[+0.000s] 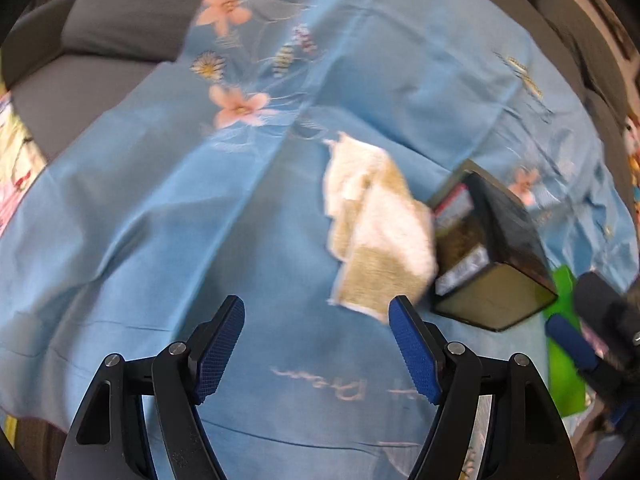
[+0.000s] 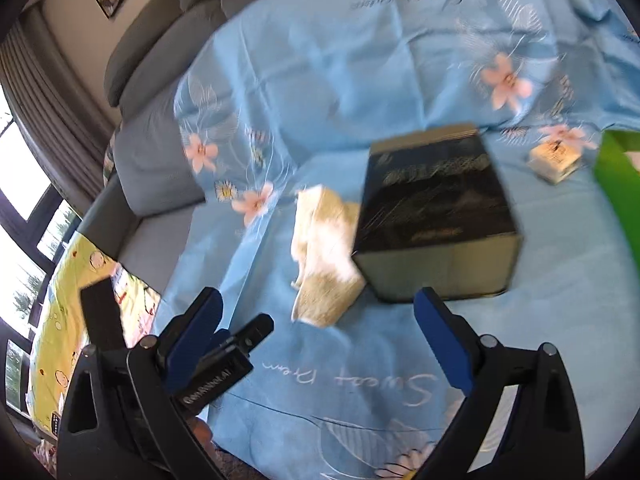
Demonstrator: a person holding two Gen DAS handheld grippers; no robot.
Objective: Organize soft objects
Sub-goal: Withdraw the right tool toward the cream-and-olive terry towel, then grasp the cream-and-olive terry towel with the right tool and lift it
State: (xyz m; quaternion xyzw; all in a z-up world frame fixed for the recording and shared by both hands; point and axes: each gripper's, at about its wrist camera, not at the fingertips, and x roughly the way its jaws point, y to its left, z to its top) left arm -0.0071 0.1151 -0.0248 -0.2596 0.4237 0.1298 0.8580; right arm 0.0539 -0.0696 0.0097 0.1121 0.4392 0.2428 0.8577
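A crumpled white and tan towel [image 1: 376,224] lies on the blue flowered sheet [image 1: 160,208], touching the left side of a dark box [image 1: 492,248]. My left gripper [image 1: 316,344] is open and empty, just short of the towel's near edge. In the right wrist view the towel [image 2: 324,252] lies left of the dark box [image 2: 436,216]. My right gripper [image 2: 316,340] is open and empty, close in front of the towel and box. Both views are blurred.
A green bag [image 2: 620,184] stands at the right, and a small white box [image 2: 554,158] lies behind it. Grey sofa cushions [image 1: 132,8] rise at the back. A yellow patterned cloth [image 2: 76,300] lies at the left. The left gripper's body [image 2: 224,364] sits beside my right gripper.
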